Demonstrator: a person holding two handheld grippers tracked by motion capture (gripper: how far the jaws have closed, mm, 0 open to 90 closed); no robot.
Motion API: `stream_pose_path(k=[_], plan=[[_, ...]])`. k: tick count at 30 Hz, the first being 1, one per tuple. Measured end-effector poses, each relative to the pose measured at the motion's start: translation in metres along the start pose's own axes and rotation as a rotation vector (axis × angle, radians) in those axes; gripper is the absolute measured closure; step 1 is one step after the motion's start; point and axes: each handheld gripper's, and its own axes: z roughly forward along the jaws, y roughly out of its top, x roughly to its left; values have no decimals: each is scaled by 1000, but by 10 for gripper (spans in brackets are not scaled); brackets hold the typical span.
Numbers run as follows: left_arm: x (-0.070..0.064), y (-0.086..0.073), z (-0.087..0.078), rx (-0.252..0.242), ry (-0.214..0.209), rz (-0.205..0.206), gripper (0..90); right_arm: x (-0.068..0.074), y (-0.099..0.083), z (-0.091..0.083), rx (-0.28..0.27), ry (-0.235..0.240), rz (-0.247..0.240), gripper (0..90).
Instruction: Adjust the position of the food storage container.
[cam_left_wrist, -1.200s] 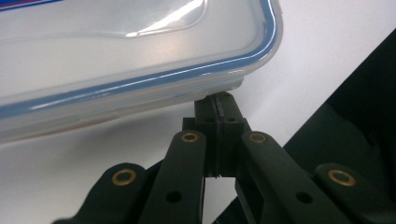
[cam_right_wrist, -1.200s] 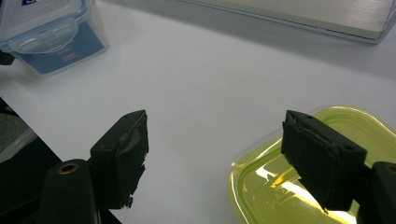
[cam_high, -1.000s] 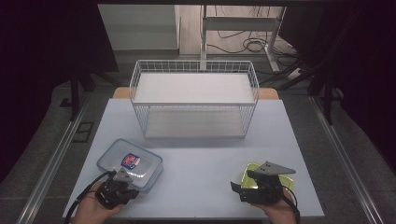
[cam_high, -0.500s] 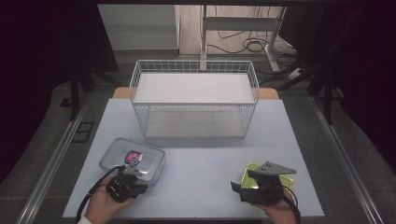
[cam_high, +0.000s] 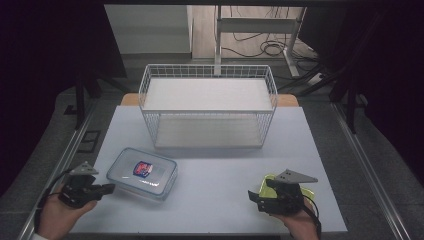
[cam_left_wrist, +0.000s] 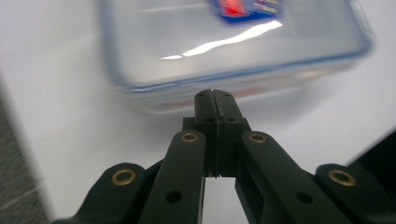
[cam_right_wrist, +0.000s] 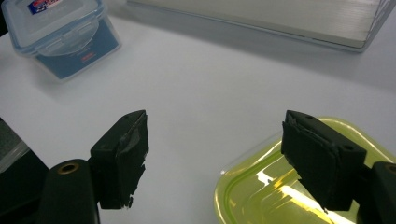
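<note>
A clear lidded container (cam_high: 142, 172) with a blue rim and a red-and-blue label lies at the front left of the table. Just left of it, my left gripper (cam_high: 109, 189) is shut and empty. In the left gripper view its tips (cam_left_wrist: 215, 100) point at the clear container's (cam_left_wrist: 233, 46) near side wall, very close to it. At the front right, my right gripper (cam_high: 254, 196) is open. One of its jaws hovers over a yellow-green lidded container (cam_right_wrist: 280, 186) and the other over bare table; the gripper (cam_right_wrist: 215, 154) holds nothing.
A white wire basket (cam_high: 207, 107) with a shelf stands at the back middle of the pale table (cam_high: 215, 165). In the right gripper view, the clear container (cam_right_wrist: 60, 32) lies far left and the basket's base (cam_right_wrist: 280, 23) runs along the top.
My left gripper has swung out to the left of the clear container, which has shifted slightly away and to the right. The right gripper has stayed put.
</note>
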Motion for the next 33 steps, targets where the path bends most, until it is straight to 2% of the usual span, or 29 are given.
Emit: stream_pose_path(k=[1, 2, 3, 7, 8, 13, 16, 20, 23, 26, 31, 33], plan=[[12, -1, -5, -11, 21, -26, 900, -1, 1, 1, -2, 0, 3, 232], [18, -1, -7, -14, 34, -35, 900, -1, 2, 1, -3, -2, 6, 232], [18, -1, -7, -14, 34, -35, 900, -1, 2, 1, -3, -2, 6, 232], [35, -1, -6, 1, 65, -61, 900, 1, 5, 2, -6, 5, -1, 232], [41, 0, -1, 20, 82, -58, 900, 1, 5, 3, -5, 5, -1, 232], [49, 6, 10, 43, 89, -60, 900, 2, 5, 2, -5, 5, 0, 232], [55, 15, 19, 58, 91, -54, 900, 2, 5, 2, -6, 4, -3, 232], [61, 20, 26, 67, 76, -70, 900, 3, 4, 3, -3, 4, -7, 232], [61, 22, 30, 73, 85, -70, 900, 4, 4, 3, 0, 6, -9, 232], [62, 21, 29, 76, 64, -82, 900, 3, 4, 2, -1, 7, -6, 232], [56, 19, 28, 79, 49, -67, 900, 4, 4, 2, 0, 6, -6, 232], [49, 18, 29, 80, 32, -56, 900, 6, 5, 2, -4, 7, -9, 232]])
